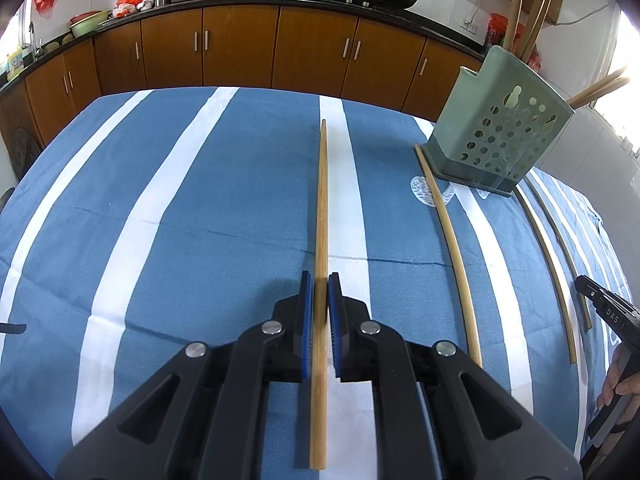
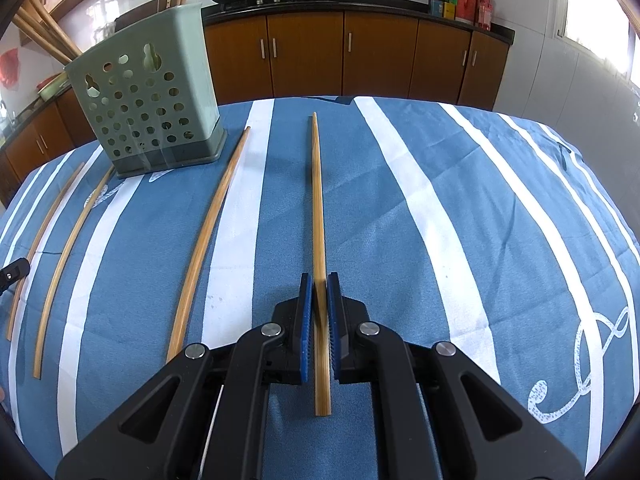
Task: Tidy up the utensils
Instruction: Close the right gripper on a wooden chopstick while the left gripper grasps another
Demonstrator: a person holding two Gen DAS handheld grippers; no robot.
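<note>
In the left wrist view my left gripper (image 1: pixel 320 280) is shut on a long wooden chopstick (image 1: pixel 321 200) that runs straight away from me over the striped cloth. In the right wrist view my right gripper (image 2: pixel 320 280) is likewise shut on a thinner bamboo chopstick (image 2: pixel 317 200). A green perforated utensil holder (image 1: pixel 500 128) (image 2: pixel 148 112) stands between the two hands at the far side, with several chopsticks (image 1: pixel 516 4) (image 2: pixel 40 32) sticking out of its top. Three more loose chopsticks lie on the cloth near the holder: one close (image 2: pixel 212 240) and two further over (image 2: pixel 72 248). I cannot tell whether the gripped sticks are lifted.
A blue and white striped tablecloth (image 1: pixel 180 220) covers the table. Brown kitchen cabinets (image 1: pixel 240 48) with woks on the counter run behind it. A hand (image 1: pixel 618 380) holding the other tool's black body shows at the right edge of the left wrist view.
</note>
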